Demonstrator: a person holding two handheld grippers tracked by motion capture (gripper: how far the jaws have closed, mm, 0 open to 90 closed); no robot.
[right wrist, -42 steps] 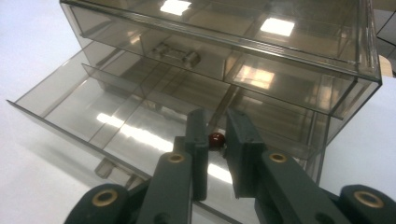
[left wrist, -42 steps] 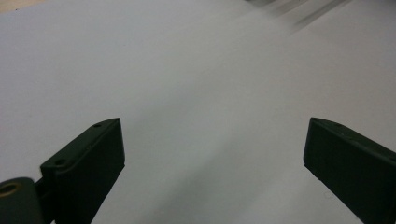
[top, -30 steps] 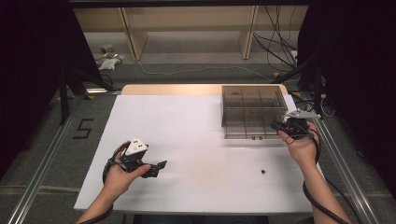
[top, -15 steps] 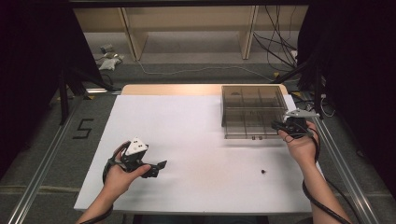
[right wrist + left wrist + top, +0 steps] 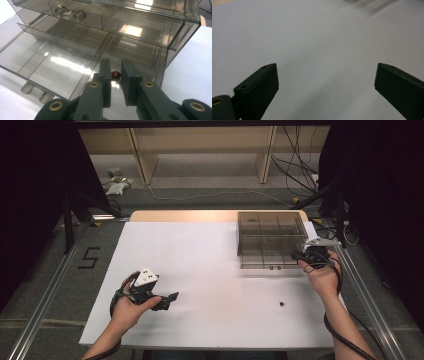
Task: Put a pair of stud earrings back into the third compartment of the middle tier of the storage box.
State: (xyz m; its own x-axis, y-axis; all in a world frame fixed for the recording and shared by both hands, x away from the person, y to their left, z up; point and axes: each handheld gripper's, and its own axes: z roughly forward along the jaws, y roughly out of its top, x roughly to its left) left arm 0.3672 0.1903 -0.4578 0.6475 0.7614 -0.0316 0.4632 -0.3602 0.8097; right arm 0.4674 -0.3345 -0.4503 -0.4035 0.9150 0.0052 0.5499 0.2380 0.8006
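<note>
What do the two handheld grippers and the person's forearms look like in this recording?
Both are black. The left claw has flat, blocky dark jaws with small screw holes and a white three-cornered plate on top. The right claw shows brass-coloured pivot rings. Black cables trail from each. Forearms are bare, no sleeves visible.

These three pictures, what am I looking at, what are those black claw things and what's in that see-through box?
A person sits at a white table and holds a hand tool with two black jaws in each hand. The high view looks down from above. The other two pictures come from small cameras riding on the tools.

The left gripper rests low over bare table, its jaws wide apart with nothing between them.

The right gripper holds a small dark red bead between its jaw tips, over the pulled-out lower drawer of a smoky clear box. The drawer is split into compartments.

One more small dark bead-like thing lies loose on the table, in front of the box.
</note>
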